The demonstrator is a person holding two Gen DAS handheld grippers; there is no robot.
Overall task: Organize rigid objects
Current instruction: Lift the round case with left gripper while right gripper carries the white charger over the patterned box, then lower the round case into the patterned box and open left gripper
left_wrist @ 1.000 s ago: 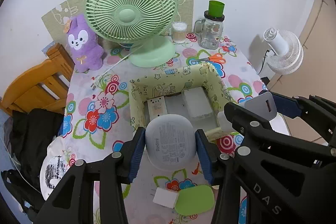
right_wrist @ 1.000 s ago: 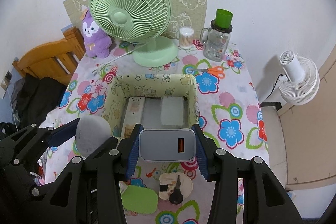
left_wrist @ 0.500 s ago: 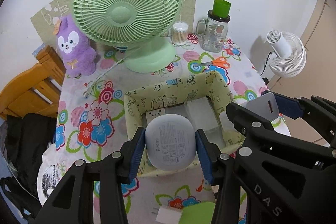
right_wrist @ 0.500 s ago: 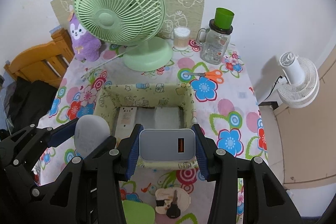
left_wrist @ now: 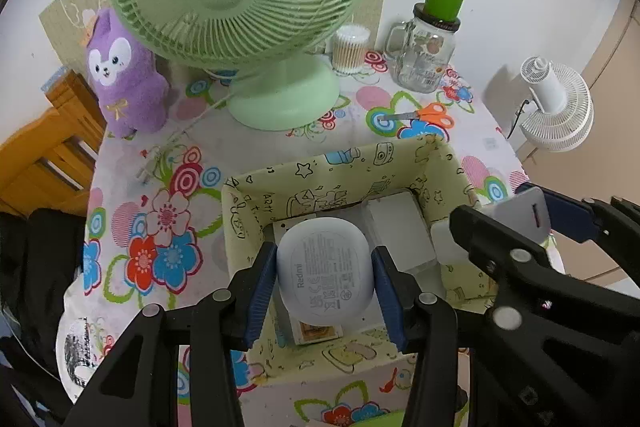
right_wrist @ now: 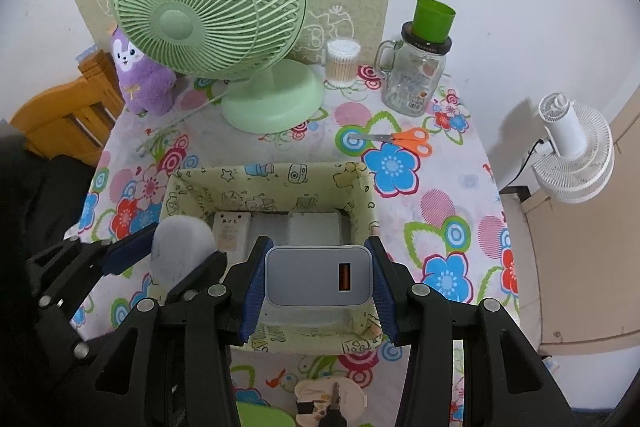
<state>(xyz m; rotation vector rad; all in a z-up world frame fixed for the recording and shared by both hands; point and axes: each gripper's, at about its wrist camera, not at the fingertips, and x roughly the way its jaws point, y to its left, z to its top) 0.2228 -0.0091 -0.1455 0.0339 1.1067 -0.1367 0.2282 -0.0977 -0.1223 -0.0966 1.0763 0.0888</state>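
My left gripper (left_wrist: 325,277) is shut on a white Redmi earbud case (left_wrist: 325,269) and holds it over the left half of a pale green fabric storage box (left_wrist: 320,169). My right gripper (right_wrist: 319,277) is shut on a grey USB charger (right_wrist: 318,277) and holds it over the near right part of the same box (right_wrist: 264,175). Inside the box lie a white power strip (right_wrist: 230,227) and a white flat block (right_wrist: 314,227). The left gripper with the case (right_wrist: 180,247) also shows in the right wrist view, and the charger (left_wrist: 522,213) in the left wrist view.
A green desk fan (right_wrist: 224,23), purple plush (right_wrist: 140,75), cotton swab jar (right_wrist: 342,63), glass mug with green cup (right_wrist: 420,67) and orange scissors (right_wrist: 408,141) stand behind the box. A key on a beige disc (right_wrist: 330,401) and a green item (right_wrist: 260,417) lie near the front edge.
Both grippers have moved forward with their objects, from in front of the box to over it. The items near the front edge have slid almost out of view.
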